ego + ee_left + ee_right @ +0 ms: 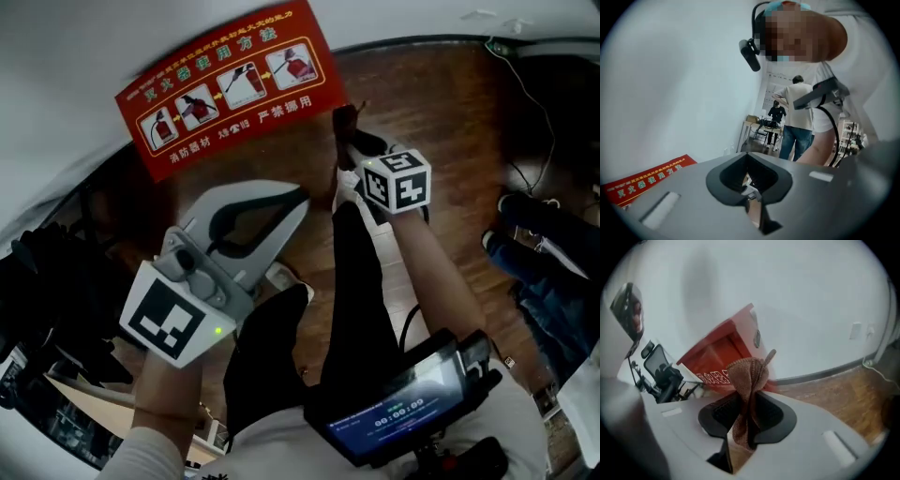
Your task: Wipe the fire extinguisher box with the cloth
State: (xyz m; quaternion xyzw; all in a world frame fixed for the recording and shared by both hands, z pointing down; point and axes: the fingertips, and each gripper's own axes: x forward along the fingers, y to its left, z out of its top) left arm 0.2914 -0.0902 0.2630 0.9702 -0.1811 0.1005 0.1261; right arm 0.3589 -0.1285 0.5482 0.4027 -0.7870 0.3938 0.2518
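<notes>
The right gripper (pixel 748 397) fingers clamp the brown cloth (pixel 746 371), which stands up in front of the red fire extinguisher box (pixel 717 357). The box sits against the white wall (pixel 811 296). The left gripper (pixel 281 202) fingers are closed together with nothing between them

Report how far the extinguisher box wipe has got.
Done: the cloth is clamped in the right hand-held gripper. In hand: it points at the red fire extinguisher box. Left: the wiping itself; no contact shows, and the left hand-held gripper is shut, empty.
</notes>
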